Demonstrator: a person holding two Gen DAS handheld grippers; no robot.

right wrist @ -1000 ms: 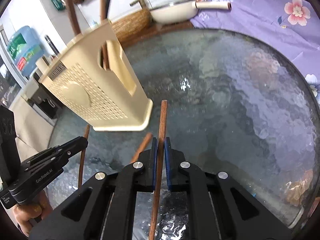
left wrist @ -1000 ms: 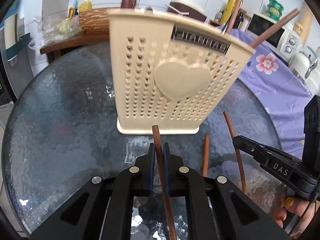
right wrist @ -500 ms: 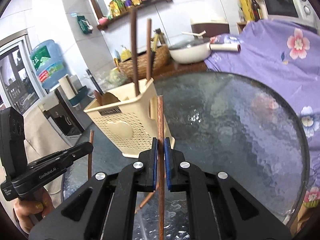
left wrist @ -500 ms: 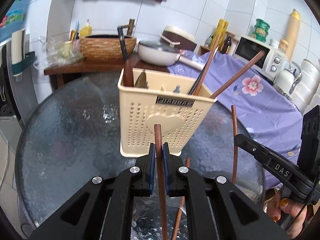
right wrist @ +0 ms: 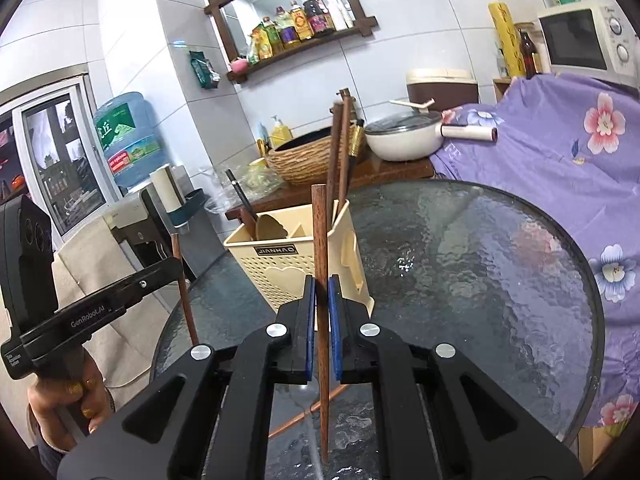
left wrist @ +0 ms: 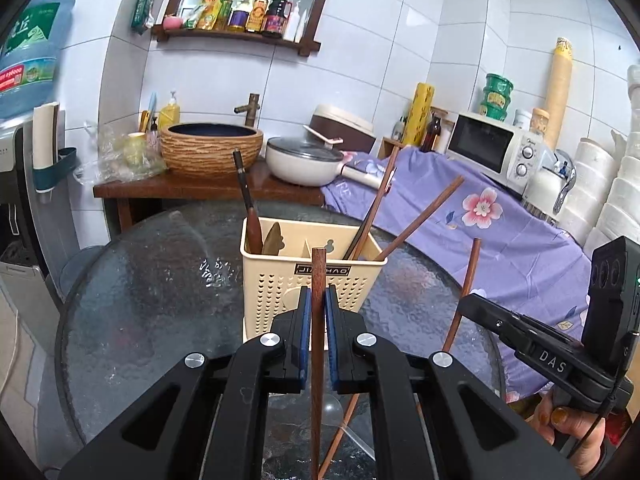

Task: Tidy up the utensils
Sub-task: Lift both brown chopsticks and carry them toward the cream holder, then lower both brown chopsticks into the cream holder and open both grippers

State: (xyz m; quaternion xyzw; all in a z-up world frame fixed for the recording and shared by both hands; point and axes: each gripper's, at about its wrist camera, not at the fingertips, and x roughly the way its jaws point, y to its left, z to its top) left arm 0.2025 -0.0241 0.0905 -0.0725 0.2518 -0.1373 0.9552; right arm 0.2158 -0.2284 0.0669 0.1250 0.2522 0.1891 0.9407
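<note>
A beige perforated utensil holder [left wrist: 312, 280] [right wrist: 296, 268] stands on the round glass table [left wrist: 160, 300] [right wrist: 480, 280]. It holds two brown chopsticks, a wooden-handled utensil and a wooden spoon. My left gripper [left wrist: 315, 300] is shut on a brown chopstick [left wrist: 318, 320], held upright above the table in front of the holder. My right gripper [right wrist: 322, 292] is shut on another brown chopstick [right wrist: 320, 240], also upright, near the holder. Another chopstick [left wrist: 340, 436] and a clear spoon [left wrist: 352, 432] lie on the glass below.
A purple flowered cloth [left wrist: 500, 240] covers the counter to the right, with a microwave [left wrist: 492, 148]. A wooden side table [left wrist: 200, 188] behind holds a woven basin [left wrist: 212, 148] and a white pan [left wrist: 304, 160]. A water bottle [right wrist: 128, 140] stands left.
Both grippers have risen and tilted up with their chopsticks. The holder now appears smaller and farther, and the wall shelf has come into view.
</note>
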